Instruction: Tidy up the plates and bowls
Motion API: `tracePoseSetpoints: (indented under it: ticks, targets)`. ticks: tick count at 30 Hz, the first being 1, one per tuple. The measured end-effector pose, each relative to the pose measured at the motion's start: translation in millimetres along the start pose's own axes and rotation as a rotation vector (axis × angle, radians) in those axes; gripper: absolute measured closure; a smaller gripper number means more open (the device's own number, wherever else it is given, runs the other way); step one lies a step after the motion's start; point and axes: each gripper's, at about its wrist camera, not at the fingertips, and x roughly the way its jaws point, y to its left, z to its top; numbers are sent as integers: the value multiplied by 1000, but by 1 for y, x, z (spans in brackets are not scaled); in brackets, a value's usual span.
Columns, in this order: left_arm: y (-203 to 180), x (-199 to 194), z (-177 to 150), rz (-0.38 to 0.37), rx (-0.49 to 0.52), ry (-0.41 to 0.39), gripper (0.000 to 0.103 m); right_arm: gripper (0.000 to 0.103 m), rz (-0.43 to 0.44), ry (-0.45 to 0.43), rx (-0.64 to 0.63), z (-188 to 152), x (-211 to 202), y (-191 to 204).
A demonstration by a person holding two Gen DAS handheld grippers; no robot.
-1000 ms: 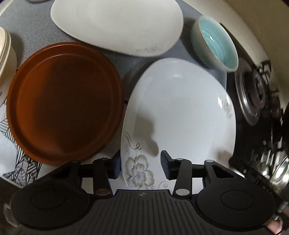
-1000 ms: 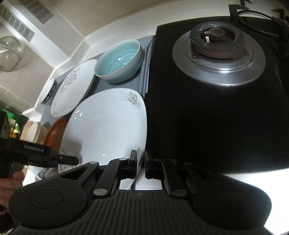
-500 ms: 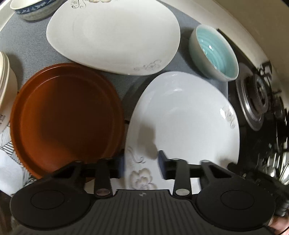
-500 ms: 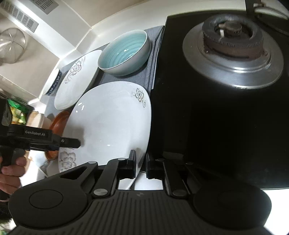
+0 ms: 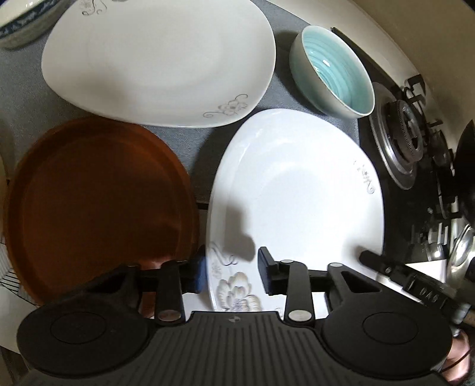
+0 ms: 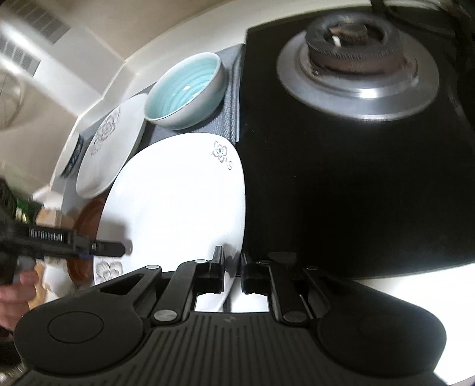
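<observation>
A white plate [image 5: 297,193] with a grey flower print lies tilted between the brown plate [image 5: 95,207] and the black hob. My left gripper [image 5: 231,274] straddles its near rim beside the flower, one finger outside the edge and one over the face. Its jaws are closing, with a gap still showing at the pads. In the right wrist view, the right gripper [image 6: 232,271] pinches the same white plate [image 6: 178,193] at its hob-side rim, and its jaws are starting to open. One finger [image 6: 112,248] of the left gripper reaches over the plate from the left.
A second flowered white plate [image 5: 157,65], a teal bowl [image 5: 335,71] and a blue-patterned bowl [image 5: 20,26] sit on the grey mat [image 5: 184,142] behind. A gas burner [image 6: 356,56] on the black hob [image 6: 356,193] borders the right side. A person's hand [image 6: 12,294] holds the left gripper.
The left jaws have drawn in around the white plate's rim. The right jaws have parted slightly on the opposite rim. Both views have rolled a little, showing more of the far plate.
</observation>
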Motion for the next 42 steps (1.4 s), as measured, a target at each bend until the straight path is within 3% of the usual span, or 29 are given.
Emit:
tracePoseSetpoints:
  ticks: [5,11,18,25,34,42]
  targets:
    - [-8,-7,-6,32,-7,-10,74,89,-41,-11,-60,-3,-5,12]
    - [-12,-26,-7,2,-19,-37,74,88,-21,-52,-46,-2,-21,10]
    - [-20,-42,-9,30,-20,-56,74,86,-28,-73,-115,-1,-33,23]
    - [-9,-45,-14,7,-76,-40,74,85,-12,-91,-129,-4,-40,33]
    - [20,-86,-12,-14,-137,-113,74,85,24,-103,-176,0,-35,69]
    - [47,-115,12,28,-157,-179,74,83,56,-110,-207,15,-12,111]
